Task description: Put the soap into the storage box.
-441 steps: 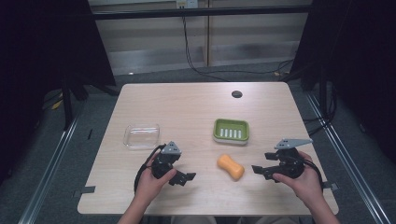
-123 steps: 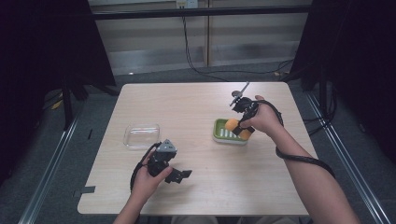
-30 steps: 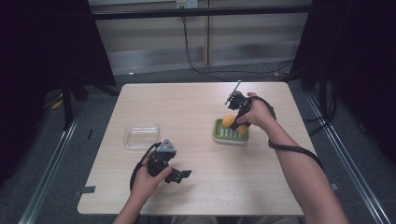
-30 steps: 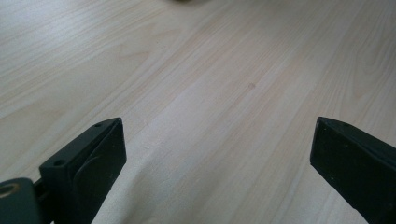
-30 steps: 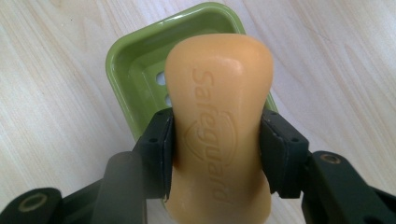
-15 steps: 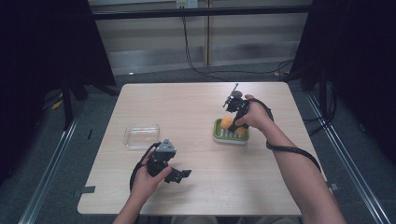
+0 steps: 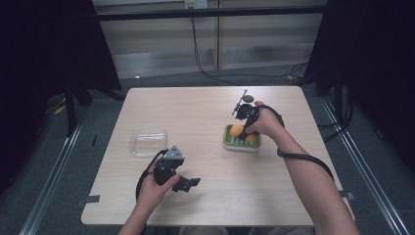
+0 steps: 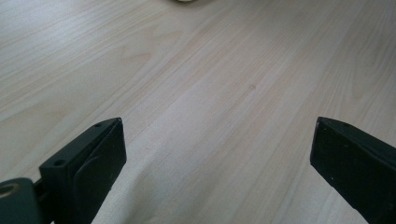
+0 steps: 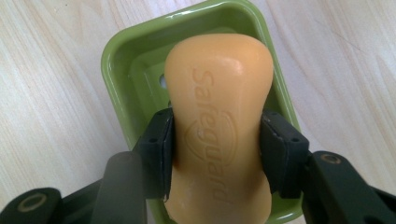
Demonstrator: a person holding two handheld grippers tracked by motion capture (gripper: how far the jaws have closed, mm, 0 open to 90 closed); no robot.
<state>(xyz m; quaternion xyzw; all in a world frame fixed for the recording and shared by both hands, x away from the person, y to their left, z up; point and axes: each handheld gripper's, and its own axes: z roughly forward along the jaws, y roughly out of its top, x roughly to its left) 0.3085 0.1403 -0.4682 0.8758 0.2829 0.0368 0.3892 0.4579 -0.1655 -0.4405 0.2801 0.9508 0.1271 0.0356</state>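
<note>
One orange soap bar clamped in right gripper, over one green soap dish. Left gripper jaws apart, low over table. One clear lid beside it.

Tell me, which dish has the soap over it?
The green dish: the right gripper grips the orange soap above it. The clear dish sits alone near the left gripper.

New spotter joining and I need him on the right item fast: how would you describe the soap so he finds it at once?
Start at the wooden table and go to the green dish on its right half, not the clear tray on the left. The soap is the orange waisted bar over that dish, clamped at its narrow middle by the right tongs, with "Safeguard" stamped lengthwise.
</note>
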